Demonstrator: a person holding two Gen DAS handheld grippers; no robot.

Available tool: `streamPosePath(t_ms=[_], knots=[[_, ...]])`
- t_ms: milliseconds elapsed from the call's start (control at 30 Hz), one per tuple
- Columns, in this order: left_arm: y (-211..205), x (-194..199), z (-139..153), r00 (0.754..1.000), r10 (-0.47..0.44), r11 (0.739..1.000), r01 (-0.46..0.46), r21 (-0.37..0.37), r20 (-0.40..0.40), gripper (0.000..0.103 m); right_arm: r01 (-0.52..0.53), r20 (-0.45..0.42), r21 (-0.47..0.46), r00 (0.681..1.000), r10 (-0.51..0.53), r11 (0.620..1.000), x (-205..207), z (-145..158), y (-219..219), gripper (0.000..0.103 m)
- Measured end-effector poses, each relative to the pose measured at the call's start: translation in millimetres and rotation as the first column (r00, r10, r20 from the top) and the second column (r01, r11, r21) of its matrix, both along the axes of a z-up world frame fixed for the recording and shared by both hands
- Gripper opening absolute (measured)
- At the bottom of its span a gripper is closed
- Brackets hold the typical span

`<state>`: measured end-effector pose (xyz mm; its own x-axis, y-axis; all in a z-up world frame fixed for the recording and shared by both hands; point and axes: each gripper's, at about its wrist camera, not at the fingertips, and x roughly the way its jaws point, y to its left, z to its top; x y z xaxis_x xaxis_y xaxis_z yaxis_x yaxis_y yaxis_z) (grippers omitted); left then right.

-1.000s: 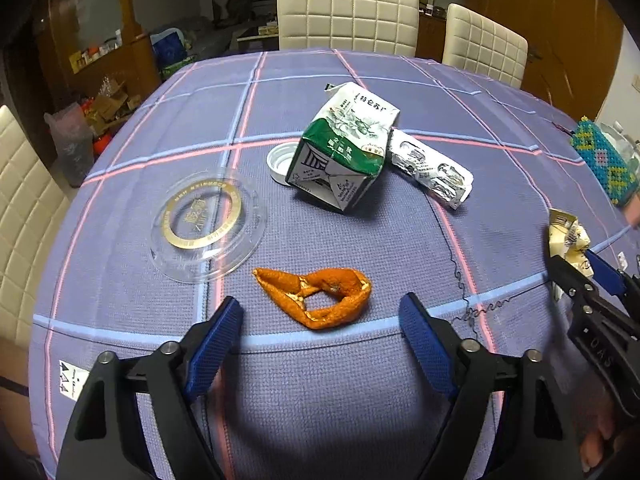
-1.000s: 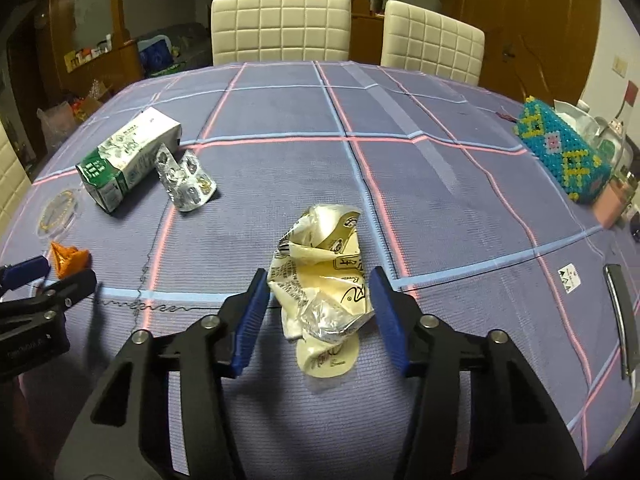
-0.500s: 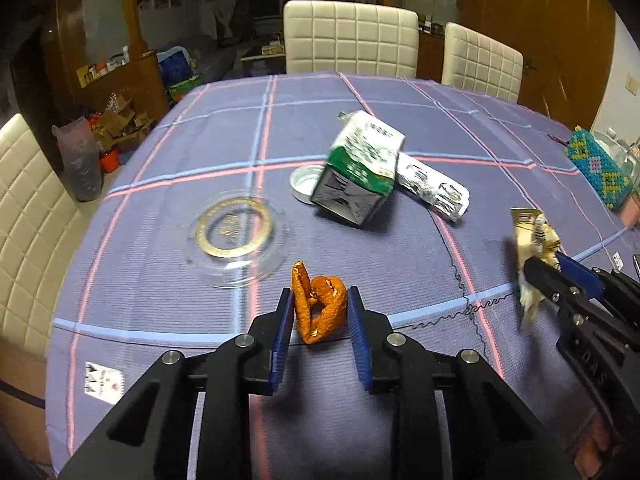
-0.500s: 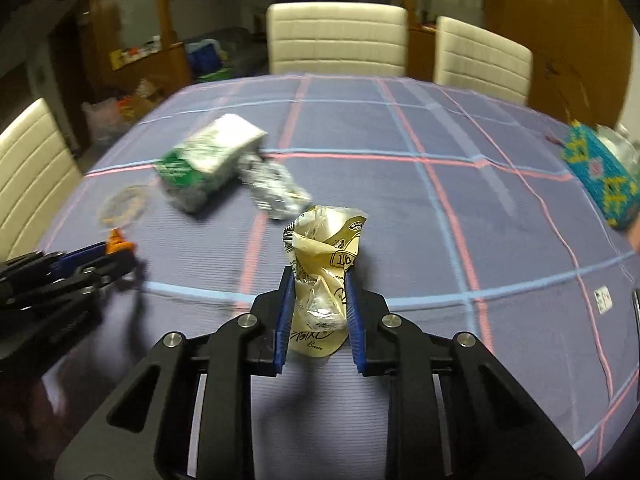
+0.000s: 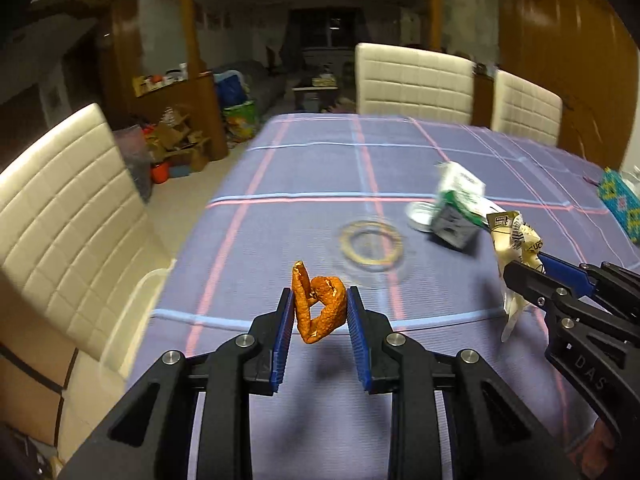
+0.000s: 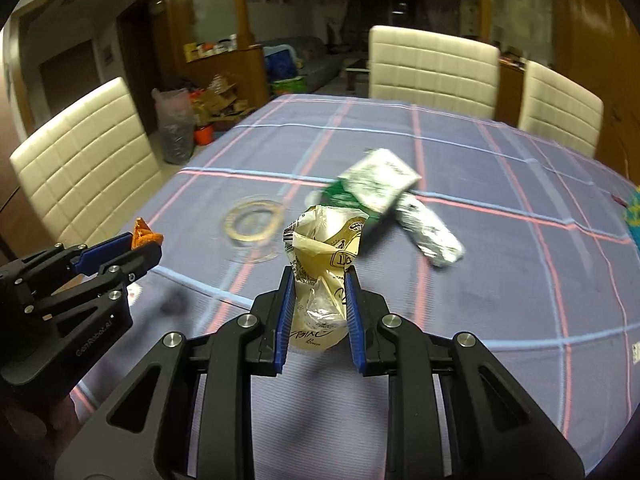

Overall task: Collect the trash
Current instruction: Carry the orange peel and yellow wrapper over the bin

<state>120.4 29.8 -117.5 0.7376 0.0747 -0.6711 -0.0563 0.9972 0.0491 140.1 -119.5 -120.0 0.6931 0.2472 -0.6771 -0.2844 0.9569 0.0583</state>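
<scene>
The right tool [image 5: 520,276] has "DAS" embossed on its black body. The left tool's [image 6: 146,246] body shows embossed lettering too faint to read, and the print on the crumpled yellow wrapper [image 6: 324,248] is illegible.

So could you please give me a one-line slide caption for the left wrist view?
Left gripper clamps orange peel above the checked tablecloth; right gripper holds a crumpled wrapper.

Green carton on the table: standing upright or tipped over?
Tipped over. The green carton lies on its side on the tablecloth, its long printed face up, beside the foil wrapper.
</scene>
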Motion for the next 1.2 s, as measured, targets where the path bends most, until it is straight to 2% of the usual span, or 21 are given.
streamPosePath(t_ms=[333,600,1200], knots=[[66,-9,-1,0.992,0.127,0.992,-0.127,-0.011,0.017,0.026,-0.128,0.019,-0.04,0.991,0.129,0.991,-3,6,76,0.026],[105,-13,-6,0.981,0.192,0.981,-0.191,-0.026,0.023,0.026,-0.181,0.009,-0.079,0.983,0.182,0.98,0,4,116,0.026],[198,-27,-15,0.933,0.36,0.933,-0.359,-0.026,0.024,0.026,-0.329,-0.01,-0.137,0.943,0.331,0.934,11,-2,218,0.026]])
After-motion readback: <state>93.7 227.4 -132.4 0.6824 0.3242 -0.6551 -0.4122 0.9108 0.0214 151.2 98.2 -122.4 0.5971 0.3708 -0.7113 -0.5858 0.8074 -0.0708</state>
